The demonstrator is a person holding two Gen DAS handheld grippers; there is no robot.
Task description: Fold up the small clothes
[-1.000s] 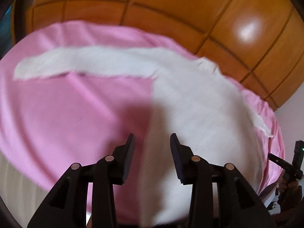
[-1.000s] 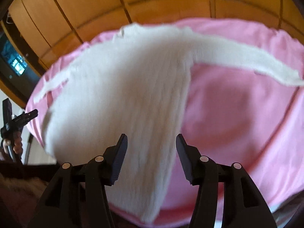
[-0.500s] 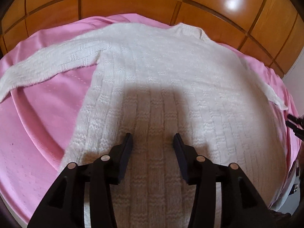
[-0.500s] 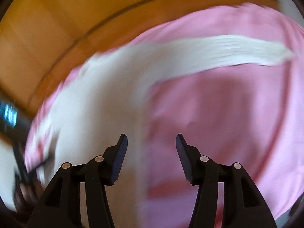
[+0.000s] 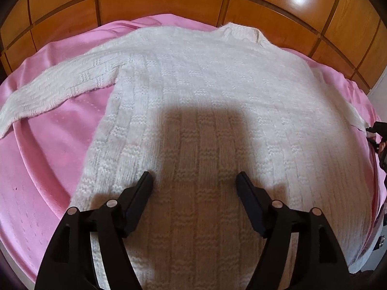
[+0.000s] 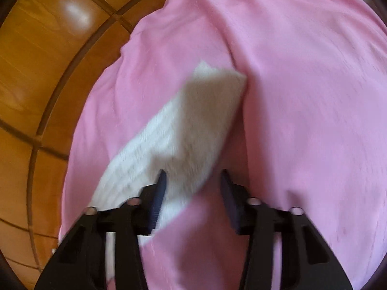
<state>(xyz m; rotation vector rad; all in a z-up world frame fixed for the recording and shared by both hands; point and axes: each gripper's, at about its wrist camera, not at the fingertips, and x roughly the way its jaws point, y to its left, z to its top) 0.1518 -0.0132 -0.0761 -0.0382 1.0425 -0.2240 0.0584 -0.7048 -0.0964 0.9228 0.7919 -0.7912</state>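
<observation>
Pink sheet point(image 5: 48, 149) w/ white sweater point(image 5: 205, 101) flat for folding; left gripper point(image 5: 194, 181) hung open over hem, right gripper point(image 6: 192, 180) open above sleeve point(image 6: 183, 130), prob. for grabbing.

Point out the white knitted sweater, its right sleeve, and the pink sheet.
white knitted sweater point(image 5: 205, 91): left wrist view, chest panel.
right sleeve point(image 6: 193, 120): right wrist view, mid-sleeve.
pink sheet point(image 5: 48, 145): left wrist view, bare area under the other sleeve.
</observation>
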